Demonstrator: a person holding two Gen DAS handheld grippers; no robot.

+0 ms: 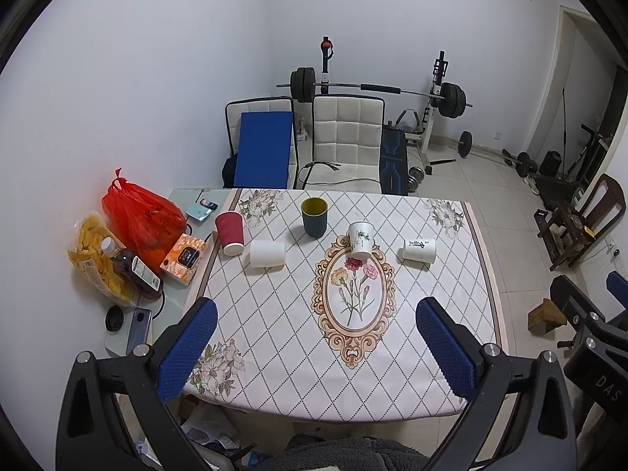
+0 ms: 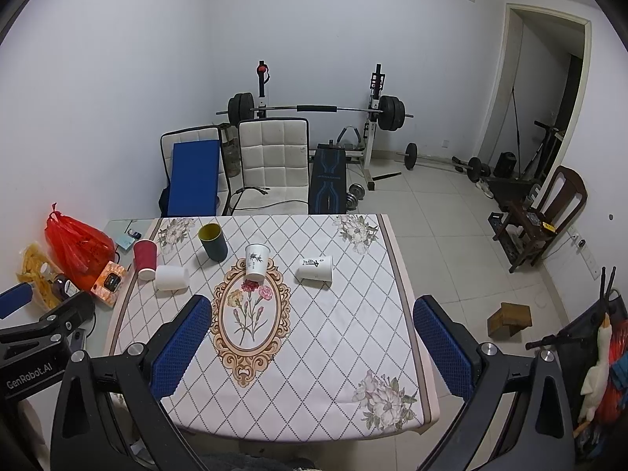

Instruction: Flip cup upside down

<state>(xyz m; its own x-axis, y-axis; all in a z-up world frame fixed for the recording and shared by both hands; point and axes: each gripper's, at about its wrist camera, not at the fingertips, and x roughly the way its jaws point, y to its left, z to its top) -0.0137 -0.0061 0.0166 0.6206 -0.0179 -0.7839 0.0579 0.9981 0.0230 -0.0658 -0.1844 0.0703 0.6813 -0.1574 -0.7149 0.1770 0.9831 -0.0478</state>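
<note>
Several cups stand in a row across the far half of the table (image 1: 274,333). A red ribbed cup (image 1: 230,233) (image 2: 145,258) is upside down at the left. A plain white cup (image 1: 267,253) (image 2: 171,278) lies on its side. A dark blue cup with a yellow inside (image 1: 314,216) (image 2: 213,241) stands upright. A white cup with a plant print (image 1: 361,240) (image 2: 256,261) stands upright, tilted. A white cup with black writing (image 1: 418,250) (image 2: 315,269) lies on its side. My left gripper (image 1: 316,339) and right gripper (image 2: 312,339) are open and empty above the near table edge.
A red plastic bag (image 1: 143,218), a bag of chips (image 1: 96,259), a bottle (image 1: 133,269) and an orange box (image 1: 183,258) sit at the table's left side. White chairs (image 1: 347,137) and a barbell rack (image 1: 376,90) stand behind. A wooden block (image 2: 509,318) lies on the floor right.
</note>
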